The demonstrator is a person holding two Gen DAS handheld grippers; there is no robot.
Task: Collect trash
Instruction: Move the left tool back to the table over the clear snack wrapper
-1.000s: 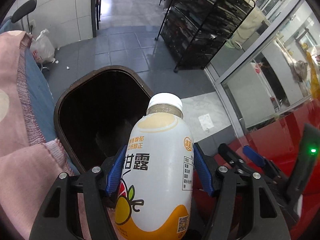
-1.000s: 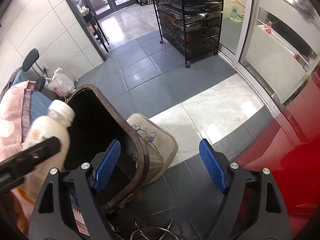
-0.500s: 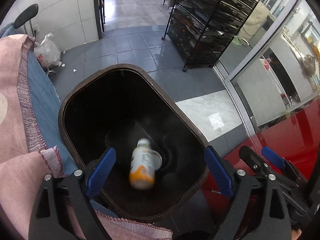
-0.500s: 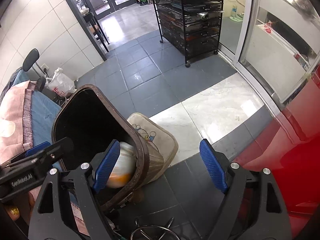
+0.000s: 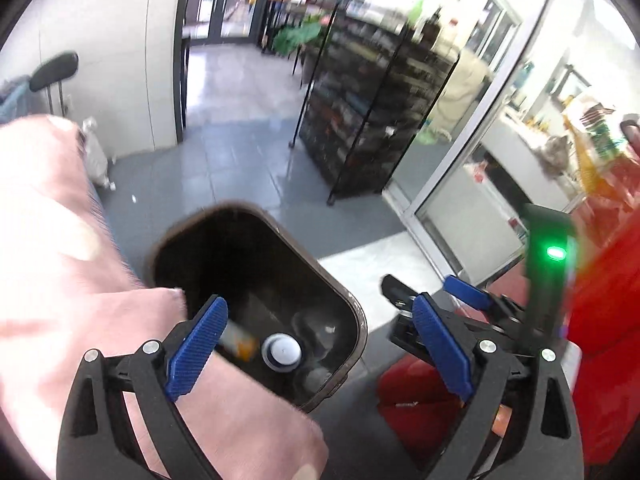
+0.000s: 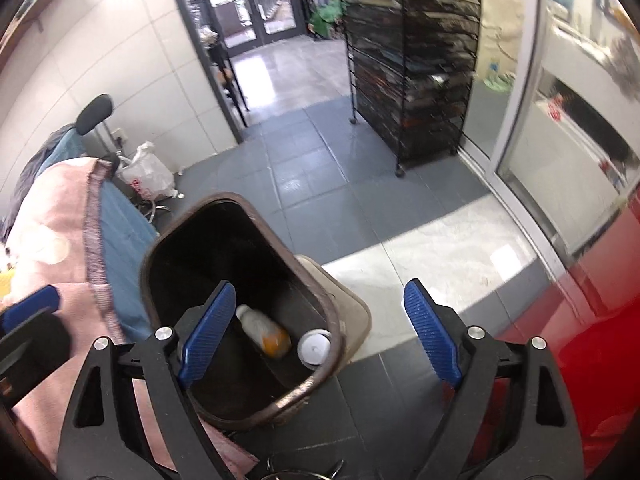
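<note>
In the left wrist view, a pink blanket [image 5: 60,272] is lying off to the left of the left gripper [image 5: 320,344], running under its left finger. The left gripper is hanging released, its blue pads [image 5: 196,348] spread wide with nothing between them. Just ahead of and below its left pad, the brown trash bin [image 5: 352,320] is standing open, and the bottle [image 5: 240,342] is lying at the bottom, partly hidden by that pad, beside a white round cap [image 5: 281,352]. Right of the bin, past the right pad, the other tool's body with a green light [image 5: 557,254] is showing against a red surface [image 5: 600,340].

In the right wrist view, the pink blanket [image 6: 52,240] over blue cloth [image 6: 124,232] is sitting left of the right gripper [image 6: 318,334]. This gripper is also gaping open and holding nothing. The trash bin [image 6: 336,332] is sitting ahead of its left pad, and the bottle [image 6: 264,330] is lying on its side inside, with the white cap [image 6: 315,347] just right of it. A beige cushion [image 6: 354,308] is touching the bin's right wall. Farther ahead, a black wire rack [image 6: 412,60] is standing on grey tiles.
</note>
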